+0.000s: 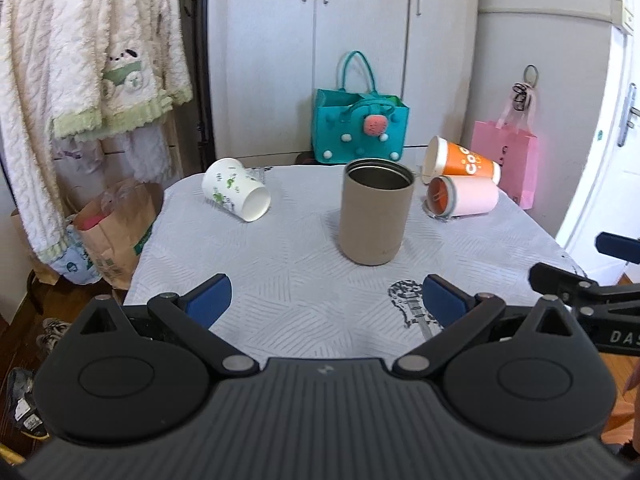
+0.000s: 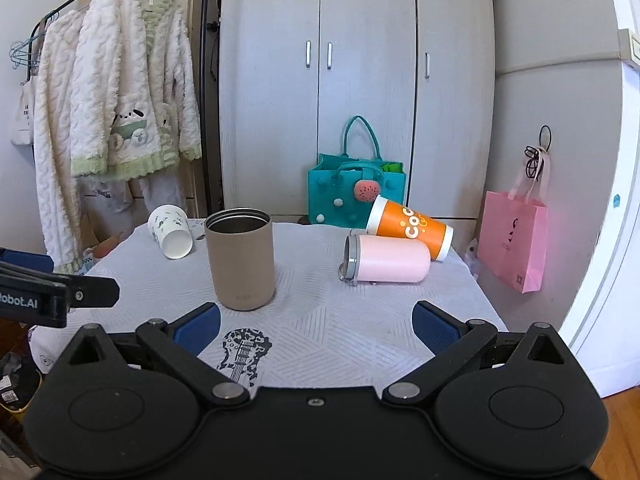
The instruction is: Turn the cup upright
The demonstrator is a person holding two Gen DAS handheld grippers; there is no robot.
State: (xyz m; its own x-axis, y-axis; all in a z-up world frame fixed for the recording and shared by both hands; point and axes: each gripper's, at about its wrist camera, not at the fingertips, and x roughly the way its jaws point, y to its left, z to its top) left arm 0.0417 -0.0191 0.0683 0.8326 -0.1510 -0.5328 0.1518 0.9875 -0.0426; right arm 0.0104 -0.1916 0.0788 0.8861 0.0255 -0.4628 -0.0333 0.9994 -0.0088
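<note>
Left wrist view: left tongs (image 1: 327,300) spread wide, holding nothing, above the counter (image 1: 280,280); right tongs (image 2: 316,320) gape empty too. Just ahead, the tan tumbler (image 1: 376,212) stands upright, mouth up. Farther back, paper cup (image 1: 236,194) lies toppled left; pink tumbler (image 1: 464,196) and orange cup (image 1: 460,160) lie touching, right.

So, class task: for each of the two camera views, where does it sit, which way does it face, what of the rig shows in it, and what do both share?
Left wrist: sits on the left gripper, faces forward over the table at the upright tan cup; its own blue fingers show spread, and the right gripper's tip juts in at right.
Right wrist: sits on the right gripper, facing the same way; its fingers show spread, the left gripper at left.
Shared: tan cup, white paper cup, orange cup, pink cup, teal bag.
</note>
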